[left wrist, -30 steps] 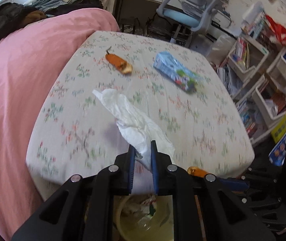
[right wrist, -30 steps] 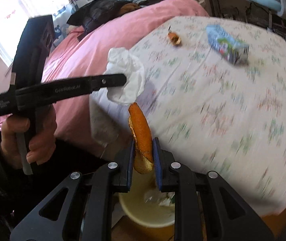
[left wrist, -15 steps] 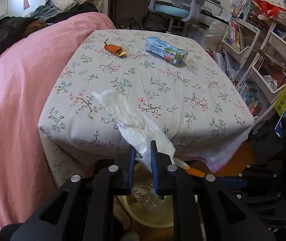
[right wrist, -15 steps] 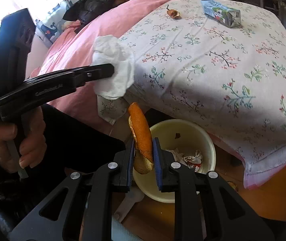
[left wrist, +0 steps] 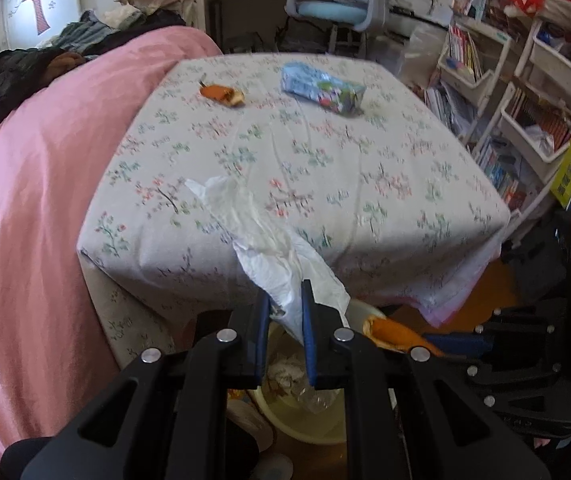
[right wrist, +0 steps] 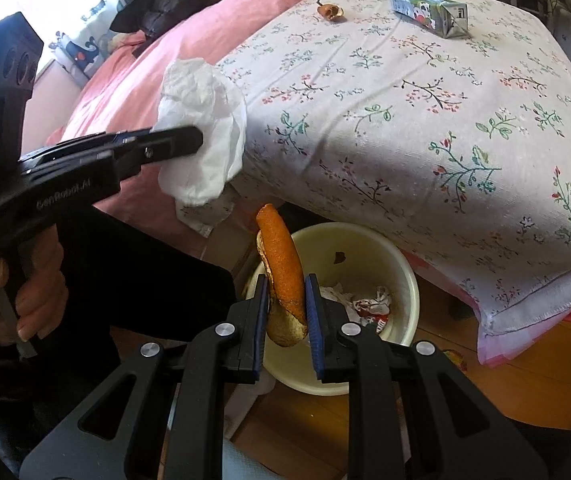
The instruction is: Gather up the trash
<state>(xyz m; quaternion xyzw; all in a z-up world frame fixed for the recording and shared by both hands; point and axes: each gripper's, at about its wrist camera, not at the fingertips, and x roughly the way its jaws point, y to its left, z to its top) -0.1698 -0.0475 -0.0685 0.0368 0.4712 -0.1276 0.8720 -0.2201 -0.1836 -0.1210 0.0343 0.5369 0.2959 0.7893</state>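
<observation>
My left gripper (left wrist: 284,300) is shut on a crumpled white tissue (left wrist: 269,248), held in the air off the corner of the bed, above the cream waste bin (left wrist: 305,424). It shows from the side in the right wrist view (right wrist: 193,140), with the tissue (right wrist: 205,132). My right gripper (right wrist: 285,292) is shut on an orange peel (right wrist: 283,264), held over the bin (right wrist: 405,280), which holds wrappers. The peel also shows in the left wrist view (left wrist: 397,334). Another orange peel (left wrist: 221,94) and a blue drink carton (left wrist: 321,88) lie on the floral bedsheet (left wrist: 325,184).
A pink duvet (left wrist: 45,200) covers the bed's left side, with dark clothes (left wrist: 5,80) behind. A blue desk chair (left wrist: 337,4) stands beyond the bed. Bookshelves (left wrist: 525,92) line the right. The floor is wood (right wrist: 505,392).
Both grippers have drawn back from the bed and lowered toward the bin with their loads. The bin has come more fully into view under the right gripper.
</observation>
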